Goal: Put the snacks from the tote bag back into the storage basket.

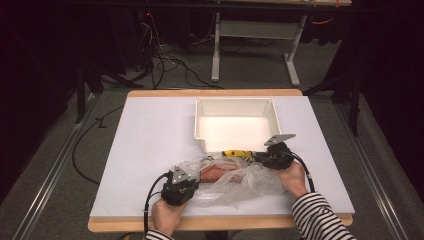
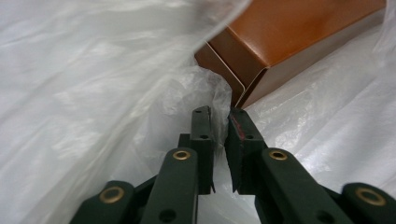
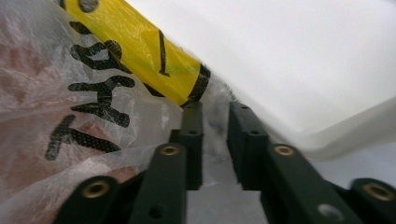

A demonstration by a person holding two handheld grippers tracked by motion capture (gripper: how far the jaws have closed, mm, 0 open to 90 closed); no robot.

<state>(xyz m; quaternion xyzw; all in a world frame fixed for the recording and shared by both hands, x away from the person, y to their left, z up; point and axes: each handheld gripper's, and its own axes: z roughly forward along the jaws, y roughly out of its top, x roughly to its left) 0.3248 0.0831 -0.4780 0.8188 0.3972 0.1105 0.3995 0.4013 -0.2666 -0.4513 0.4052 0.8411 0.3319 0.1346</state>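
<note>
Both tongs [image 2: 219, 116] [image 3: 215, 112] pinching plastic bag [image 1: 235, 182], brown box [image 2: 289, 42] partly veiled inside

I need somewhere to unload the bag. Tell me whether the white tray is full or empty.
Empty. In the high view the white tray shows a bare white floor, while the plastic bag lies outside it on the table.

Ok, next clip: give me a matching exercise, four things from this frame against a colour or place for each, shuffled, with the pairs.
Things:
1. plastic bag
2. box
3. tray
4. tube

Descriptions:
A. brown, inside the film
B. white, open-topped, at the far middle of the table
C. yellow with black lettering
D. clear and crinkled, pinched at both ends by the left gripper and right gripper

Pairs: 1-D, 2-A, 3-B, 4-C
</note>
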